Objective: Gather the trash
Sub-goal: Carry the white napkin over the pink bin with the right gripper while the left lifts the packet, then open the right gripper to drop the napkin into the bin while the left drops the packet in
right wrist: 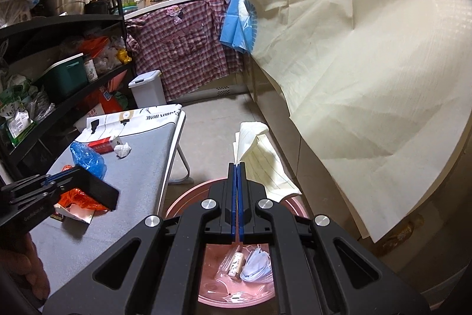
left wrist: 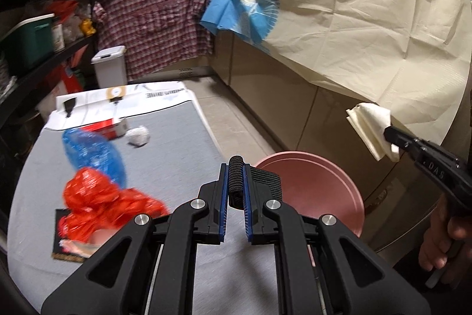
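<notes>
Right wrist: basin (right wrist: 188, 197) holds mask (right wrist: 256, 266).

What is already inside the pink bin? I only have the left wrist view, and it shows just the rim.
Observer: The right wrist view looks down into the pink bin: a pale face mask lies at the bottom.
Operator: Anything beside it?
Observer: A small labelled container lies to the left of the mask, touching it.
Operator: Is the held sheet plain?
Observer: No. The folded paper clamped in the right tongs has faint ruled lines.
</notes>
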### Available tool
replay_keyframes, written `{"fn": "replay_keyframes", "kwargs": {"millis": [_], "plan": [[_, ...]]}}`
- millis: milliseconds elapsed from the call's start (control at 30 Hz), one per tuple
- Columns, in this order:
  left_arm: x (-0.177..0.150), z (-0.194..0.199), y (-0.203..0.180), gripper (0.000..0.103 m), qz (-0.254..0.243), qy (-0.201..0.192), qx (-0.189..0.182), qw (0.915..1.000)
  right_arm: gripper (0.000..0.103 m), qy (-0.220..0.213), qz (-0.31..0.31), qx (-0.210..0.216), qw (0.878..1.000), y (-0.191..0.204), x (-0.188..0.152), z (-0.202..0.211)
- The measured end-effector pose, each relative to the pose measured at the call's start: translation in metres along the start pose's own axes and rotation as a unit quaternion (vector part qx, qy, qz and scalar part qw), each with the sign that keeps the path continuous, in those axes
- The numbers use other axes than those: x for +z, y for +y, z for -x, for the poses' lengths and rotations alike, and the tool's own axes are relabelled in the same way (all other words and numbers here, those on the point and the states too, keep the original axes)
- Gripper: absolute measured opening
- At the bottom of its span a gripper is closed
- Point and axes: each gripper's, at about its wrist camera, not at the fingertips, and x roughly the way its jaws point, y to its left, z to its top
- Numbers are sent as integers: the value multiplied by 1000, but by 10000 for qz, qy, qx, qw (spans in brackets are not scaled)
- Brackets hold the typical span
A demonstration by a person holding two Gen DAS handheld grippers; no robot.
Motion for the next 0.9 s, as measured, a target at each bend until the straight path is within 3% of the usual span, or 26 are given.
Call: {"fn": "replay_keyframes", "kwargs": {"millis": [533,600,667,733,800,900], "plan": [[-7,-69,-40,10,-140,728,-650,9951,2,357,-102,71,9993,-8,-1,-39],[-9,-76,-41,12,-73,829,-745,9937,5,395,-57,39,9992,-6,-3,-41],[-11,-80,-41,21,-18,926,-862,9920,6,505,-76,29,9987,-8,-5,-46],[-12,-79,-41,22,-11,910,-854,9922,15,579,-110,-24,9983,-10,-6,-49],[-12,-78,-38,22,34,913,-868,9920,35,540,-173,-43,9984,-13,-6,-48],[-12,-71,-33,22,112,892,-875,9921,35,539,-181,-41,9984,-14,-7,-49]]}}
